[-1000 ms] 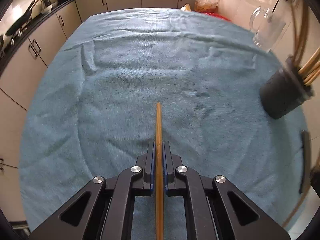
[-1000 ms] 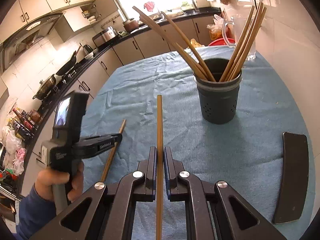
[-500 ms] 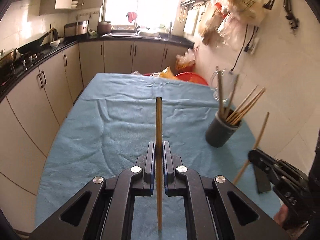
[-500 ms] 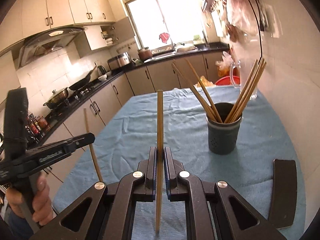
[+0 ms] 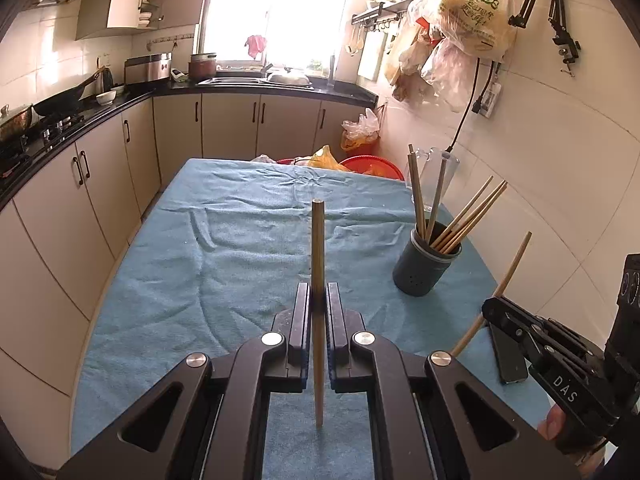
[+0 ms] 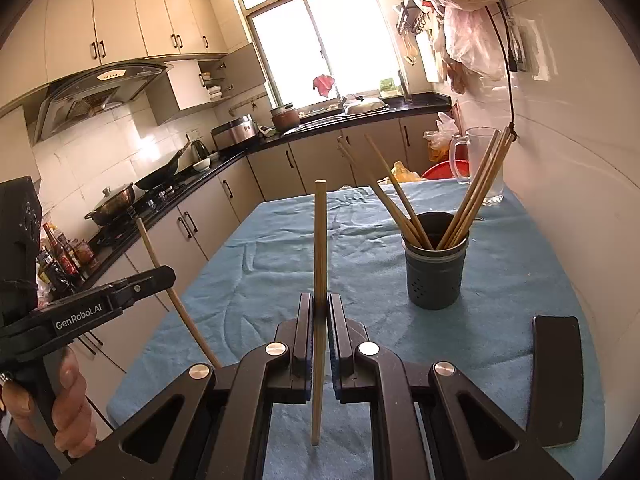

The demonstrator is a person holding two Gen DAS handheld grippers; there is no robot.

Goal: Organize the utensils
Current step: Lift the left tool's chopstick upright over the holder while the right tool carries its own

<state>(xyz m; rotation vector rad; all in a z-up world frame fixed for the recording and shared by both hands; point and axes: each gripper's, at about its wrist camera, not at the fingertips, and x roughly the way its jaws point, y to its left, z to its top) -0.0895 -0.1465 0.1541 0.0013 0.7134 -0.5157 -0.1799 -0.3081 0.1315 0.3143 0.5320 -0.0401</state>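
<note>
The left gripper is clenched on a chopstick and the right gripper on another chopstick; both sticks stand near upright, well above the blue towel; the dark holder, already bristling with sticks, sits far right, nearer the right gripper; kitchen cabinets lie beyond.

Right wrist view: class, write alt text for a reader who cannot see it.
The right gripper clamps one wooden chopstick upright between its fingers, above a blue cloth-covered table. Ahead to the right, a dark holder contains more chopsticks; at left, the left gripper holds another chopstick.
</note>
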